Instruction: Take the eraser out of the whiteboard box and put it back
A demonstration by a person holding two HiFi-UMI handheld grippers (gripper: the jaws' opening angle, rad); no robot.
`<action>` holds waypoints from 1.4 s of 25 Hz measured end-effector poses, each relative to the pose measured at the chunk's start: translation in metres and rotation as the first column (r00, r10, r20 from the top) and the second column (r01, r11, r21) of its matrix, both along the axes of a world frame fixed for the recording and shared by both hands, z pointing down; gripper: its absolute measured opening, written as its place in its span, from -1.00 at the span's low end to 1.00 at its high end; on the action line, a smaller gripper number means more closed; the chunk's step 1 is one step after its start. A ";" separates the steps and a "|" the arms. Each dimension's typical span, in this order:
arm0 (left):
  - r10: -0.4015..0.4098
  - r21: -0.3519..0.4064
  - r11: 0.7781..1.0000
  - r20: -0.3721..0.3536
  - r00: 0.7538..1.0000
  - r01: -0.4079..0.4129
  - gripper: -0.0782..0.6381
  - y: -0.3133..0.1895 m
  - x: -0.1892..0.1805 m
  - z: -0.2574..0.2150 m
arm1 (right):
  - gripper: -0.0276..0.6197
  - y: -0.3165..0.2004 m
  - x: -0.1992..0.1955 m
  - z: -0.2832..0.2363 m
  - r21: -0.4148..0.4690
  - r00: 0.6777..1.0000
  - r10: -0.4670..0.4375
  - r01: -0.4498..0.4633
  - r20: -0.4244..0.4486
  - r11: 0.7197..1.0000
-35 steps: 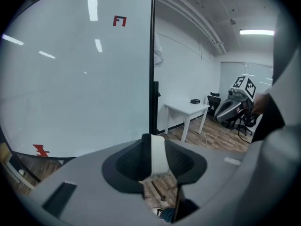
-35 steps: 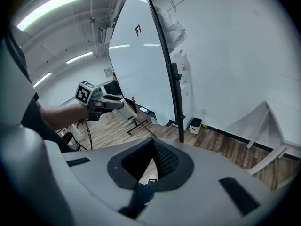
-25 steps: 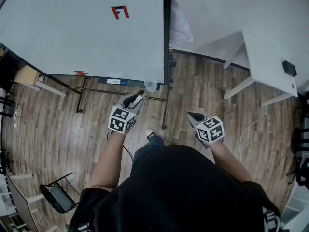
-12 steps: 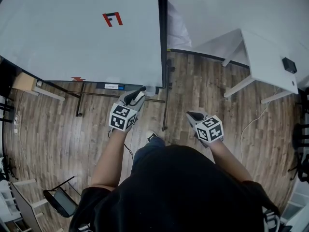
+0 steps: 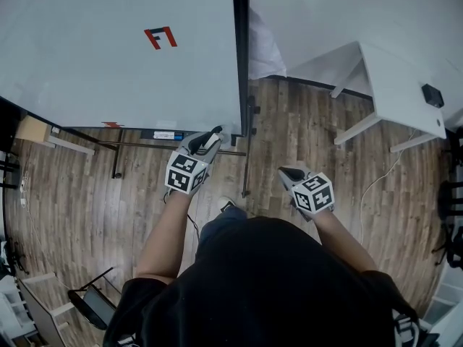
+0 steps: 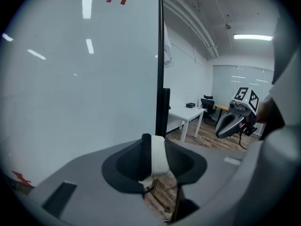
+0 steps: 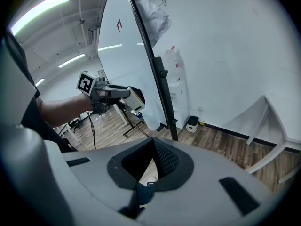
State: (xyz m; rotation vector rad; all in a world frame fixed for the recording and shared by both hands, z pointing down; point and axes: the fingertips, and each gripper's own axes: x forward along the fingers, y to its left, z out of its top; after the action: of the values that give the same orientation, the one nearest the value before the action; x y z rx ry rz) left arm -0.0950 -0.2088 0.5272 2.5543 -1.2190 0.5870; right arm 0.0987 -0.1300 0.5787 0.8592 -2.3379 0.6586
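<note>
At the lower right corner of the whiteboard (image 5: 108, 49), the left gripper (image 5: 210, 136) is clamped on the eraser (image 6: 157, 157). Eraser: white body with a dark face, standing upright between the pads and clear of the board. Gripper tips sit just beside the board's bottom edge; contact with the board cannot be told. Right gripper (image 5: 289, 173): jaws together at the tips, nothing between them, held over the wooden floor (image 5: 87, 194), well apart from the board. White table (image 5: 401, 92) stands off to the right.
</note>
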 end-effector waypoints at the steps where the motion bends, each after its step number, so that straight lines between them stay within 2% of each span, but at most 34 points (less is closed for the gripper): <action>1: 0.004 0.001 1.000 0.000 1.000 -0.004 -0.37 -0.003 0.001 0.000 | -0.93 -0.001 -0.001 0.001 -0.003 1.000 0.002 -0.002 0.001 1.000; 24: 0.069 -0.055 0.996 -0.004 0.998 -0.069 -0.37 -0.032 0.010 0.045 | -0.93 -0.018 -0.002 0.026 -0.059 0.999 0.043 -0.044 -0.020 0.997; 35: 0.089 -0.120 0.989 -0.008 0.996 -0.090 -0.37 -0.043 0.010 0.079 | -0.93 -0.018 -0.005 0.038 -0.088 0.998 0.050 -0.054 -0.041 0.995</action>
State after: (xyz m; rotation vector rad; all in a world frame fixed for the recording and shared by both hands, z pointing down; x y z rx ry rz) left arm -0.0851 -0.2523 0.6057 2.5181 -1.0398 0.6558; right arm 0.0933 -0.1478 0.6168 0.8872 -2.2405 0.7550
